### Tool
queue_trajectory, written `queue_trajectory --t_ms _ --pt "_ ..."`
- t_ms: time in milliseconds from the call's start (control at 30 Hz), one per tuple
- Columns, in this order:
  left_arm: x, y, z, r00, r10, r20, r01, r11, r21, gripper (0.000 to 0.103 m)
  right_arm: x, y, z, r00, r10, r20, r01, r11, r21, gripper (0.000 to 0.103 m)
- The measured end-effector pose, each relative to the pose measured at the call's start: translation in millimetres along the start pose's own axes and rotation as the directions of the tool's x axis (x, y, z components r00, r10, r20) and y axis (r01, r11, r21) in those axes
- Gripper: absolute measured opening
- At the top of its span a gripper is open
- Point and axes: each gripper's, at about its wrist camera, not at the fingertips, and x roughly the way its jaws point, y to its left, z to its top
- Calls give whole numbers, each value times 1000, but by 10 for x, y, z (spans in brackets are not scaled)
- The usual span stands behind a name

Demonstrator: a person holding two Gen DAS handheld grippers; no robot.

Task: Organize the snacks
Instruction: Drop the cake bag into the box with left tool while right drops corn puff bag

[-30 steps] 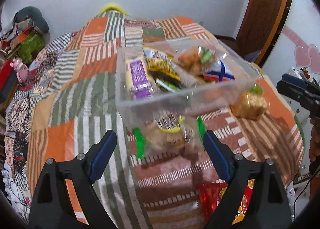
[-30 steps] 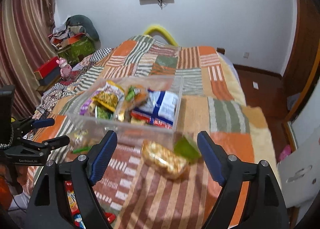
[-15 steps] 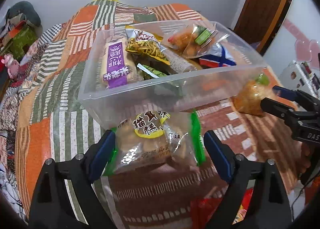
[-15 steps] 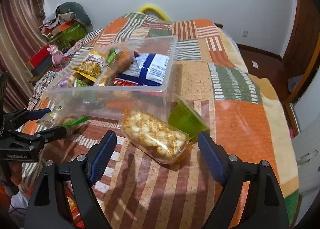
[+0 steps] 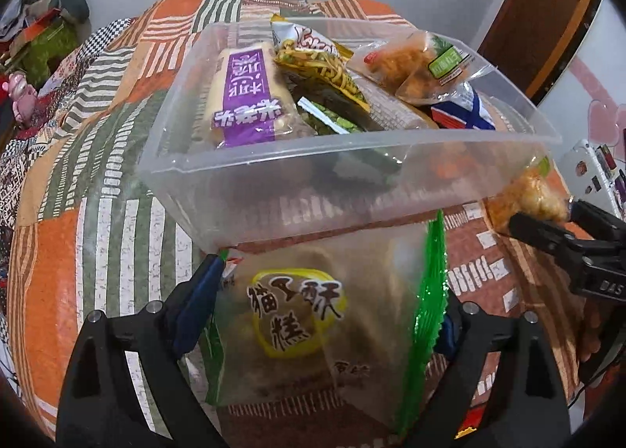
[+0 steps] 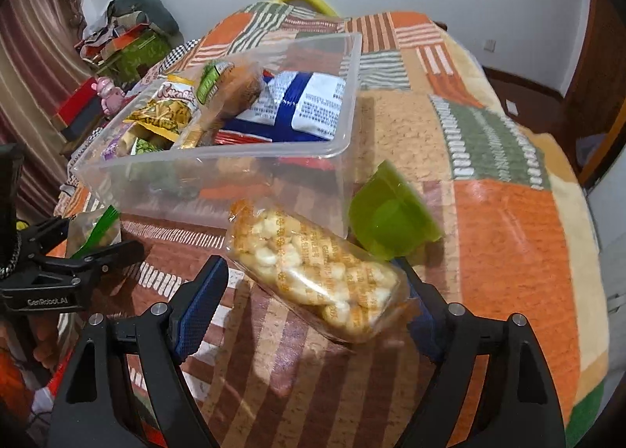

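A clear plastic bin holding several snack packs sits on a patchwork bedspread; it also shows in the right wrist view. My left gripper is open, its fingers on either side of a green-edged pastry bag lying in front of the bin. My right gripper is open around a clear bag of puffed snacks with a green end, lying by the bin's near right corner. That bag also shows in the left wrist view, with the right gripper's fingers beside it.
A red snack pack lies near the bed's front edge. The bedspread extends to the right and drops off at its edge. Clutter and a pink toy sit left of the bed. A wooden door stands at the right.
Both grippers have moved forward and down. The pastry bag now sits between the left fingers and the puffed-snack bag between the right fingers.
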Motion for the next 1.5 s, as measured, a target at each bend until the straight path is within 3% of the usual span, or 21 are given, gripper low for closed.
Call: queue_trajectory --t_ms 67,167,267,533,667,1033,1233,1500 --pt "-35 -31 -21 1000 -1 14 1 1000 25 82 3 -11 -3 1000 1 -3 -1 1000 13 72" --pt "-93 -80 -54 1000 -14 20 13 998 54 78 -34 -35 -20 1000 15 6 -15 1000 23 71" --pt "-169 -125 -113 999 -45 16 44 997 61 77 -74 -22 -34 1000 18 21 -18 1000 23 70" --pt "-514 -246 -176 997 -17 72 9 994 110 77 -223 29 -75 998 49 45 -51 998 31 70" --pt "-680 -245 -128 994 -43 98 32 994 103 77 -324 61 -50 995 65 70 -67 997 31 70" --pt "-1074 -231 139 975 -48 219 28 995 93 77 -644 226 183 979 65 191 -62 998 -22 70" --pt "-1186 -233 372 961 -41 275 16 996 93 77 -623 278 378 970 75 229 -68 997 -39 70" --pt "-969 -177 689 960 5 281 -23 998 62 77 -489 375 547 968 77 240 -63 996 -67 70"
